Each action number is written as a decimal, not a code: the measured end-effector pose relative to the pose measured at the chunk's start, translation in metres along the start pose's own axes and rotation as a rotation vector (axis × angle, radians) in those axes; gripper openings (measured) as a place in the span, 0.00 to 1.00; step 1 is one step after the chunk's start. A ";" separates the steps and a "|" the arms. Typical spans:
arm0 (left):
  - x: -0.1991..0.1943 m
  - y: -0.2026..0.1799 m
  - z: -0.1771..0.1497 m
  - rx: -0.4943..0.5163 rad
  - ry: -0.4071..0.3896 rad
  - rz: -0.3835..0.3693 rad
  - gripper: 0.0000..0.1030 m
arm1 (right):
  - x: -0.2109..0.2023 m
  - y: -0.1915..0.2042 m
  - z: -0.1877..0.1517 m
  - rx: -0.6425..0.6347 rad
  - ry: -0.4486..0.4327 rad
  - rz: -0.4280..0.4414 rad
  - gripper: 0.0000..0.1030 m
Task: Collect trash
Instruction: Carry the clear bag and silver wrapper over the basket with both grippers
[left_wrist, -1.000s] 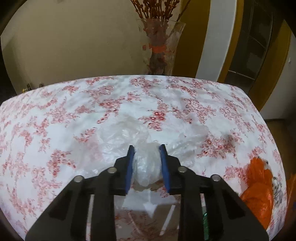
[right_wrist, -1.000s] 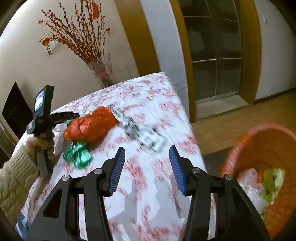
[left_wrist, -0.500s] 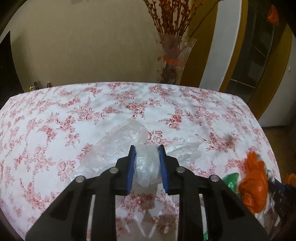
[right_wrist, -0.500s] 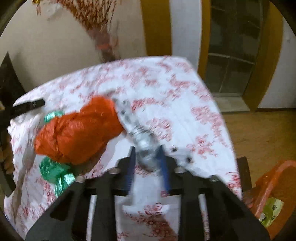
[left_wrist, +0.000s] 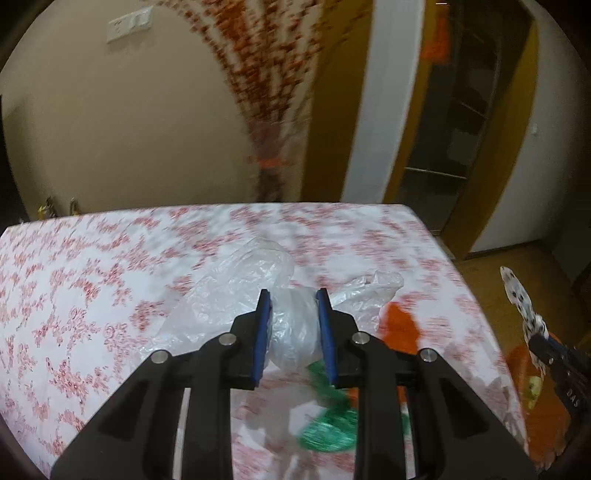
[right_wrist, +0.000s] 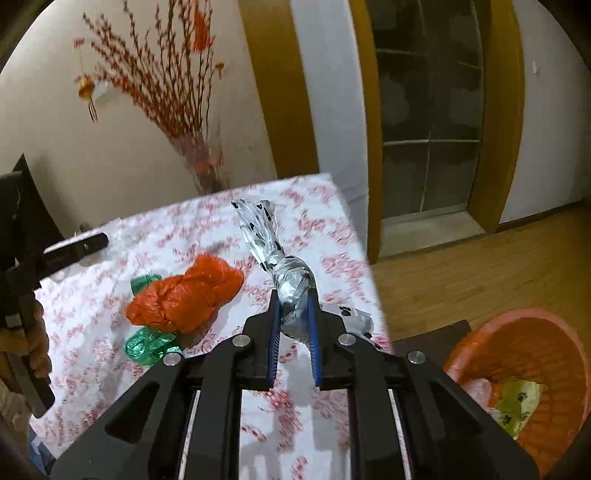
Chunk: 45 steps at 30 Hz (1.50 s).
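Beside the table's far corner, on the floor: an orange basket (right_wrist: 524, 373) stands with its mouth open, just off the edge of the flowered tablecloth (right_wrist: 122, 332).
Basket contents: a yellow-green wrapper (right_wrist: 517, 402) with dark paw marks lies against the inner wall, and something pale and crumpled (right_wrist: 476, 387) sits next to it; what lies deeper I cannot tell.
Right gripper (right_wrist: 293, 325): its jaws have just been closing and now pinch the silver spotted wrapper (right_wrist: 291, 284) at its twisted middle, with only a narrow gap between the blue pads; one end fans upward, the other pokes out toward the basket.
Wrapper's place: lifted off the cloth, between the orange bag and the basket, not over the basket's rim.
Left gripper (left_wrist: 293, 325): nearly closed on a wad of clear plastic bag (left_wrist: 295, 332), which bulges between the pads; loose folds spread out on both sides of the fingers, above the cloth.
Left on the table: an orange plastic bag (right_wrist: 184, 299) lies bunched up, touching a green crumpled bag (right_wrist: 147, 343) that shows on both sides of it, farther from the basket than the silver wrapper.
Vase: a glass vase (right_wrist: 207, 173) of red branches stands at the table's wall side, well apart from the basket.
Person: a hand (right_wrist: 37, 347) in a knitted sleeve grips the left tool's handle.
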<state>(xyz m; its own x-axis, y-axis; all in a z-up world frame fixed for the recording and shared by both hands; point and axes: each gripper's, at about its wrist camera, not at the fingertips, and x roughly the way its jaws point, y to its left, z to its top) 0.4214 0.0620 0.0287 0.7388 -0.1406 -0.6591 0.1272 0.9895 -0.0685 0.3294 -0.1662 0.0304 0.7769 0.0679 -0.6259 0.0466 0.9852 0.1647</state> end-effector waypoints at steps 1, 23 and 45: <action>-0.006 -0.010 0.000 0.012 -0.005 -0.013 0.25 | -0.006 -0.003 0.000 0.003 -0.009 -0.003 0.13; -0.061 -0.182 -0.037 0.223 -0.010 -0.241 0.25 | -0.104 -0.092 -0.015 0.142 -0.142 -0.126 0.13; -0.056 -0.283 -0.079 0.332 0.065 -0.406 0.25 | -0.131 -0.166 -0.048 0.282 -0.143 -0.213 0.13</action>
<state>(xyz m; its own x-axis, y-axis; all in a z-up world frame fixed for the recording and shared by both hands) 0.2919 -0.2071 0.0252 0.5448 -0.4978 -0.6748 0.6054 0.7903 -0.0943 0.1897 -0.3307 0.0484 0.8099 -0.1757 -0.5596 0.3719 0.8916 0.2583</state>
